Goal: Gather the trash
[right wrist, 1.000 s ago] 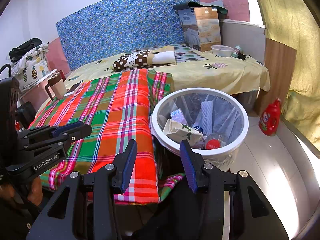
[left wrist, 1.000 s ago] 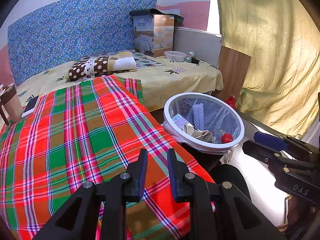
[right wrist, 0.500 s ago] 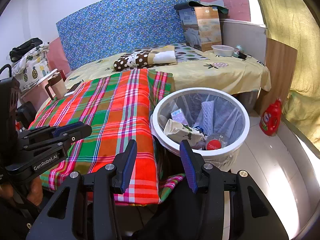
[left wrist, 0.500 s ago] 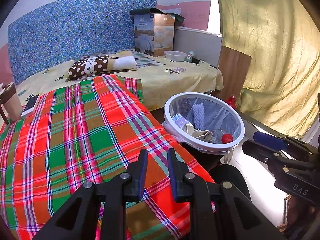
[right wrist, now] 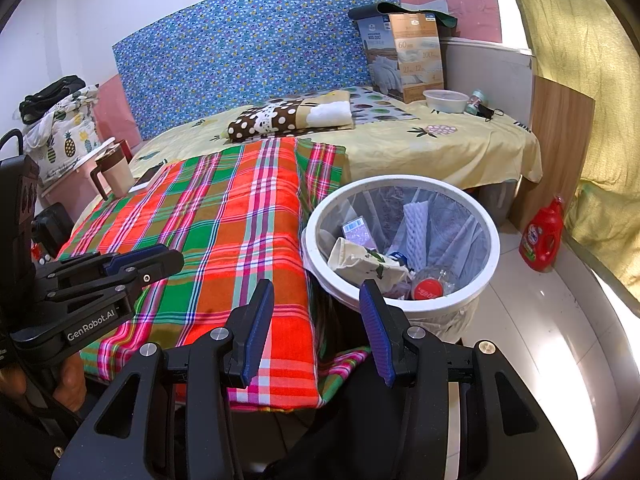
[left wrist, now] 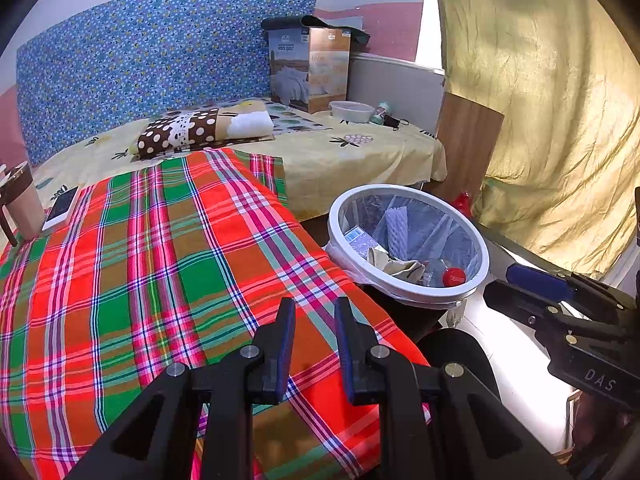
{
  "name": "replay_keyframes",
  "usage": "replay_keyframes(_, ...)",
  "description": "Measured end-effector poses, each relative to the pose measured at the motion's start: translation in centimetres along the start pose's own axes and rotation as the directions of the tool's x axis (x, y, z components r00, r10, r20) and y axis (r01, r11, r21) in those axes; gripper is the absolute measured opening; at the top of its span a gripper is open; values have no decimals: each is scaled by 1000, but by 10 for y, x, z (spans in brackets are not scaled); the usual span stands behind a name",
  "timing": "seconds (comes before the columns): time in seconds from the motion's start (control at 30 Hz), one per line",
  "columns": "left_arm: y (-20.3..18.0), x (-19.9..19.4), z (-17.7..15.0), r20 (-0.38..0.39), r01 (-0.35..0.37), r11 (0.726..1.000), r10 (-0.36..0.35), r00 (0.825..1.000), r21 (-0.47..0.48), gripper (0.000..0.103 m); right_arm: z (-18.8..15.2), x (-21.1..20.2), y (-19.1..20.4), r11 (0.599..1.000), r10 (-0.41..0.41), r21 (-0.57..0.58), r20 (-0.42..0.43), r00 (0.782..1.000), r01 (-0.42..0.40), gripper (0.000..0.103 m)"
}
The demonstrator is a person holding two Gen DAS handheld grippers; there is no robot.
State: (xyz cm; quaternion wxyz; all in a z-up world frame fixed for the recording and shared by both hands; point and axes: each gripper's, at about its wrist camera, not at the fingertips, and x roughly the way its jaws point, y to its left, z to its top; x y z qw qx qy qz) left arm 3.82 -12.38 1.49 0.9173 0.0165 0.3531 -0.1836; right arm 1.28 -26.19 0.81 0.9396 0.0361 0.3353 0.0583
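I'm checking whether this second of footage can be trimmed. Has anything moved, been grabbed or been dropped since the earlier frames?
Almost nothing. The left view drifted a touch, so the mug sits slightly nearer its left edge. Nothing was taken or let go: the left gripper and right gripper stay open and empty, and the trash in the bin lies as before.

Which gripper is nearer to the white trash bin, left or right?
Right. The right gripper hangs open just in front of the white trash bin, one finger overlapping its near rim. The left gripper sits over the plaid blanket, off to the bin's left.
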Motion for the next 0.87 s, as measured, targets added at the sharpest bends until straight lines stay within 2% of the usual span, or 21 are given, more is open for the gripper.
replay_keyframes(0.87,0,2,-4,-5,3,1000,-3,1000,7,20,-1,2,4,1000,3,3,-4,1000,-3,47)
